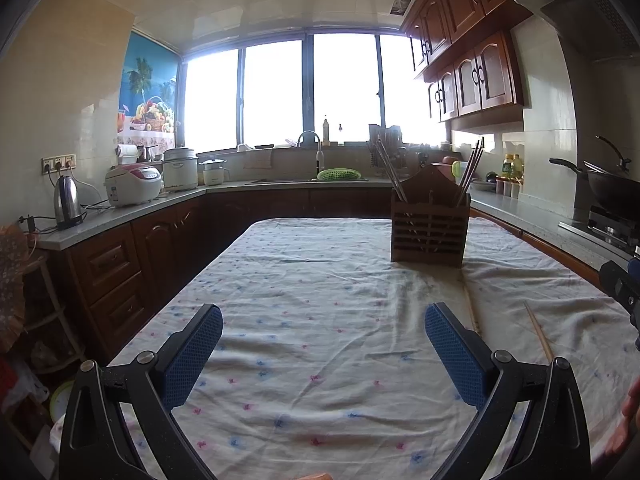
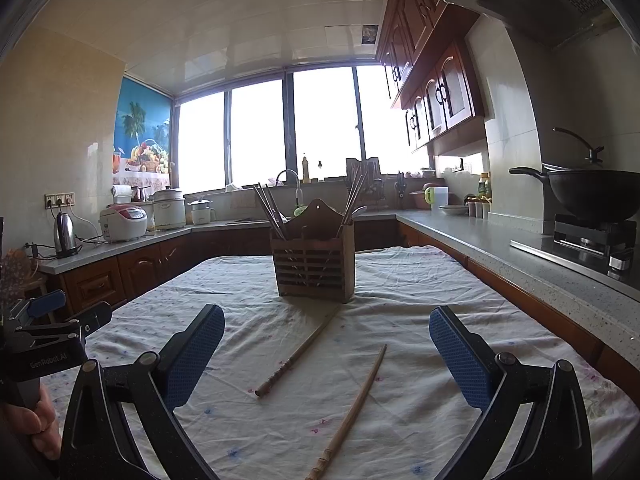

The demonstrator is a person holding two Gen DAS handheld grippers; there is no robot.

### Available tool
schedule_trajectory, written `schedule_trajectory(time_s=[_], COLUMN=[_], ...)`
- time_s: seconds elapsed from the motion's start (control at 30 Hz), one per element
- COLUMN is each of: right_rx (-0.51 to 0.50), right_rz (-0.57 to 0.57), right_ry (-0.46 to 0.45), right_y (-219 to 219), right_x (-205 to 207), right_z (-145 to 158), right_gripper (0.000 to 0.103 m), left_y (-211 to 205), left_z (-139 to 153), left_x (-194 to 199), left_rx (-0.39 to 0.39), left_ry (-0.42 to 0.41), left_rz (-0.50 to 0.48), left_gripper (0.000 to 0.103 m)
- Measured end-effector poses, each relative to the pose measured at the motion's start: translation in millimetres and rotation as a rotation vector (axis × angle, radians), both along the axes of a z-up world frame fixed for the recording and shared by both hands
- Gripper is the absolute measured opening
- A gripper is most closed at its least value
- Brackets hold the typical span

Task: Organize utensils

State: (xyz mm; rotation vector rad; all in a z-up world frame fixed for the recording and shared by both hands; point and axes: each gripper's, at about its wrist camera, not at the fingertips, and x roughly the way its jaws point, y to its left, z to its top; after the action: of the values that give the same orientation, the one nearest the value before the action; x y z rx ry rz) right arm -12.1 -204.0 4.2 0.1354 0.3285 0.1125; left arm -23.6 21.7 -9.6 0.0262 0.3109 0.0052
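2 wooden chopsticks are lying loose on the cloth-covered tabletop (image 2: 420, 280), between the viewer and the wooden utensil holder (image 2: 313, 264), which is standing upright farther back with other chopsticks already leaning out of its left and right compartments. The nearer chopstick (image 2: 352, 408) is running diagonally toward the bottom edge of the right wrist view; the farther chopstick (image 2: 298, 354) is lying at a similar slant, its far tip reaching almost to the holder's base, and the 2 are lying apart, not crossing. The right hand-held gripper (image 2: 326, 344) is hovering over them with its jaws spread wide and nothing between the blue pads, so the step in hand looks like picking up 1 chopstick. The left hand-held gripper (image 1: 324, 344) is likewise released and empty, pointing over bare cloth, with the chopsticks off to its right. To do this well, the right one is probably best turned so its pads are closing across the stick's width near the middle, pressing gently into the soft cloth so the thin shaft is not rolling away, then tipping it upright before lowering it into a compartment.
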Motion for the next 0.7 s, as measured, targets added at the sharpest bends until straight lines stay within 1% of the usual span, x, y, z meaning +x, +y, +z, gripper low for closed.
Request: schedule_trajectory(time_s=[0.23,0.7], right_rx=[0.005,0.012], right_rz=[0.0,0.009], right_ry=[0.003,0.0], right_y=[0.8,3.0], right_x=[0.9,2.1], right_z=[-1.6,0.0], right_gripper=[0.103,0.103], left_y=[-0.1,-3.6], left_z=[0.5,2.2], left_x=[1.6,0.8], left_rx=[-0.013,-0.012], left_ry=[0.014,0.021], left_rz=[0.001,-0.005], left_gripper=[0.102,0.102])
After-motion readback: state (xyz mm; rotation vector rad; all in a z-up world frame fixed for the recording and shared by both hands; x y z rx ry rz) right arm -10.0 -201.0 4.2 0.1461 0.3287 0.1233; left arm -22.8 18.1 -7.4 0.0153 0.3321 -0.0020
